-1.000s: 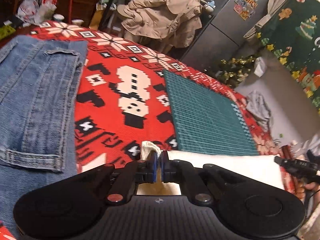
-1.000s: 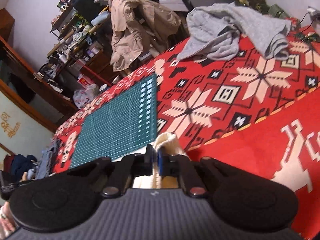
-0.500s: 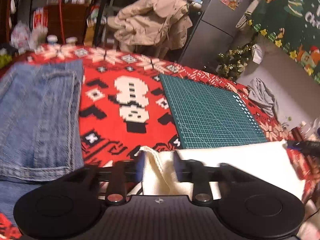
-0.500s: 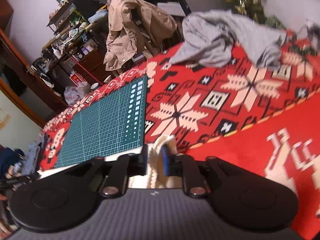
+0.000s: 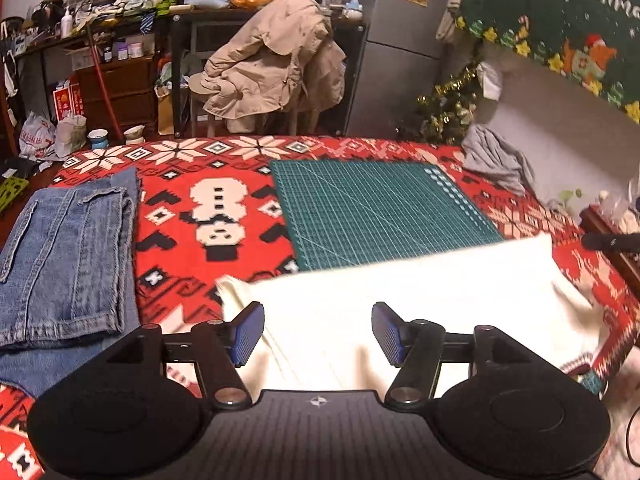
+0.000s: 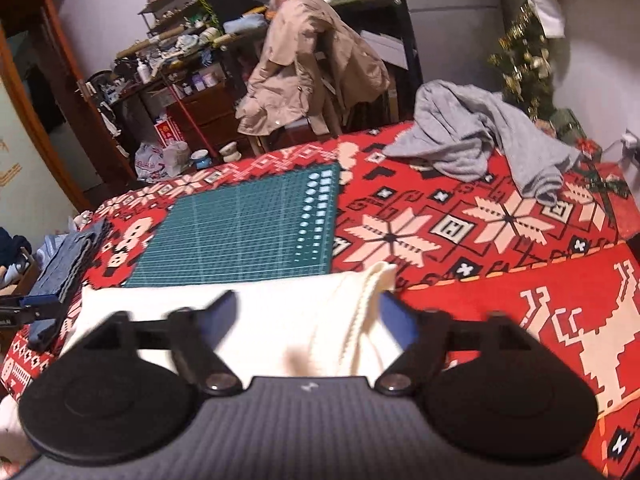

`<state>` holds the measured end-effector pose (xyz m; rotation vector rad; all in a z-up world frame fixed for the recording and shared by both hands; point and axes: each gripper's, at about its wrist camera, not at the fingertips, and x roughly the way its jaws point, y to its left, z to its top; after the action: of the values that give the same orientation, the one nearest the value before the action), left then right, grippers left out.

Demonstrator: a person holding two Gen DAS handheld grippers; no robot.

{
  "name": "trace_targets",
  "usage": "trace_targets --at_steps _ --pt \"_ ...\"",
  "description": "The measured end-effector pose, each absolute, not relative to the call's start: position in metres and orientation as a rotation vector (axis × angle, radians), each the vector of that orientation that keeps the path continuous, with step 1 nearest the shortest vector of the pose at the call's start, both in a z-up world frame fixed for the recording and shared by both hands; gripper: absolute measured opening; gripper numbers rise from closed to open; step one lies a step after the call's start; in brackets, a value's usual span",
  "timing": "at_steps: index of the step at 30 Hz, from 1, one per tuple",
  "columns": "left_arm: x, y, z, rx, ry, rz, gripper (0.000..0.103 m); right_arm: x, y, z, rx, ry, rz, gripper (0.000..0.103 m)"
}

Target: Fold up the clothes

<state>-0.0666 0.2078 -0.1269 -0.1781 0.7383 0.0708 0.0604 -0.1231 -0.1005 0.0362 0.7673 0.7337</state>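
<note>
Cream garment lies flat across the mat's near edge, both grippers spread wide above it, gripping nothing.

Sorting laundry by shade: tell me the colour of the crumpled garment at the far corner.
Grey garment, clearest in the right wrist view.

A green cutting mat lies flat on the red patterned cloth covering the bench; behind the bench a beige coat hangs over a chair; cluttered shelves stand at the back; a tinsel-trimmed tree stands right.
</note>
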Motion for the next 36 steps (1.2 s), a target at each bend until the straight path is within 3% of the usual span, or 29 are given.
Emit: trace_targets --at_steps 3,13,18,20,25,27,29,31,32,34,36 --pt "-0.069 0.194 -0.127 -0.182 0.765 0.083 0.059 0.041 -0.118 -0.093 -0.011 0.741 0.760 0.102" --pt "-0.076 0.149 -0.123 -0.136 0.796 0.130 0.059 -0.017 -0.082 -0.085 -0.253 0.693 0.657 0.102" --pt "-0.085 0.130 -0.122 -0.083 0.774 0.116 0.071 -0.054 -0.068 -0.087 -0.460 0.618 0.660 0.102" --pt "-0.090 0.126 -0.122 -0.088 0.760 0.074 0.089 -0.065 -0.067 -0.089 -0.471 0.604 0.662 0.102" --pt "-0.104 0.118 -0.126 -0.098 0.654 0.005 0.088 -0.077 -0.069 -0.095 -0.446 0.633 0.630 0.102" --pt "-0.102 0.114 -0.129 -0.094 0.651 0.002 0.080 -0.080 -0.071 -0.097 -0.418 0.639 0.648 0.102" --pt "-0.098 0.111 -0.133 -0.096 0.663 0.004 0.062 -0.079 -0.072 -0.100 -0.390 0.638 0.658 0.102" --pt "-0.095 0.111 -0.139 -0.122 0.674 0.009 0.056 -0.078 -0.072 -0.103 -0.368 0.640 0.662 0.102" --pt "-0.094 0.111 -0.142 -0.135 0.679 0.011 0.047 -0.078 -0.072 -0.105 -0.355 0.638 0.666 0.101" --pt "-0.093 0.115 -0.149 -0.183 0.696 0.018 0.027 -0.076 -0.073 -0.107 -0.319 0.632 0.679 0.088" --pt "-0.092 0.120 -0.156 -0.219 0.723 0.017 0.015 -0.073 -0.074 -0.111 -0.276 0.663 0.678 0.052"
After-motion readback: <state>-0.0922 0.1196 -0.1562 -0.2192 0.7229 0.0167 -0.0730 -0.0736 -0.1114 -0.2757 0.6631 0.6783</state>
